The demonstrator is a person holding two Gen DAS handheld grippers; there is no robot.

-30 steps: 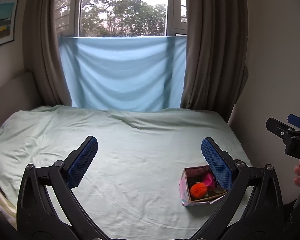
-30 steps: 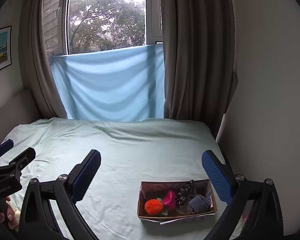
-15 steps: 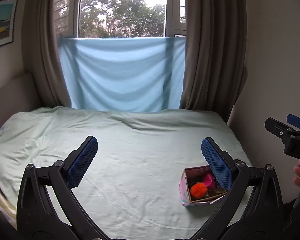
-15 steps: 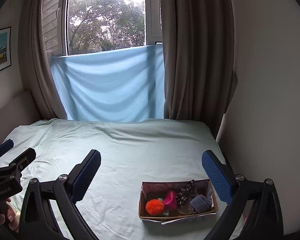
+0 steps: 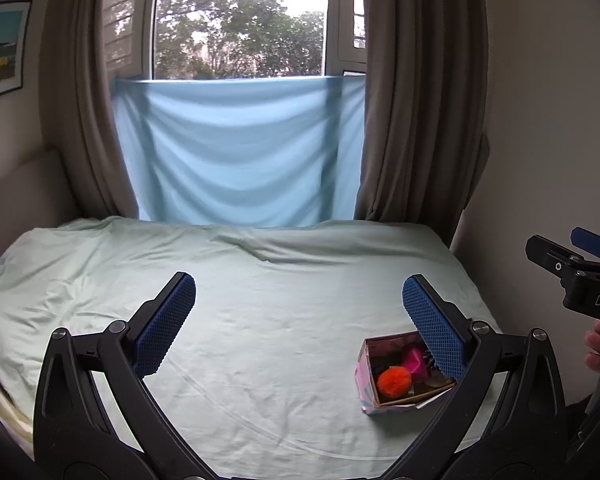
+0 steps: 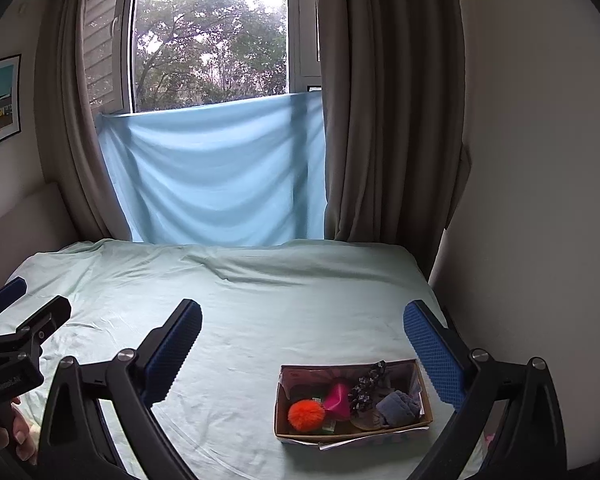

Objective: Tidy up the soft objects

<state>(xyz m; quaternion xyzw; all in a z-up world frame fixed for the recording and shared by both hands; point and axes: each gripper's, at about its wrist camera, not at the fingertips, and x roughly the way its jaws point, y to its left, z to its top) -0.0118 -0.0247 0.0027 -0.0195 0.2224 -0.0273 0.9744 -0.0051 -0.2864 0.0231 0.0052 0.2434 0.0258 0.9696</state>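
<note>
Both grippers (image 5: 299,312) (image 6: 302,338) hover spread above the box (image 6: 352,436) of soft items.

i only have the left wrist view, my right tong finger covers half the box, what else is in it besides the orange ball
Observer: In the right wrist view the open cardboard box also holds a folded grey-blue cloth, at the end away from the fluffy orange pom-pom.
Operator: anything between them
Observer: Yes, a bright pink soft piece sits right beside the pom-pom, and a dark patterned scrunchie rises between it and the cloth.
Operator: are the right tongs near it
Observer: The right tongs are open and empty above the pale green bedsheet, short of the box and touching nothing in it.
</note>
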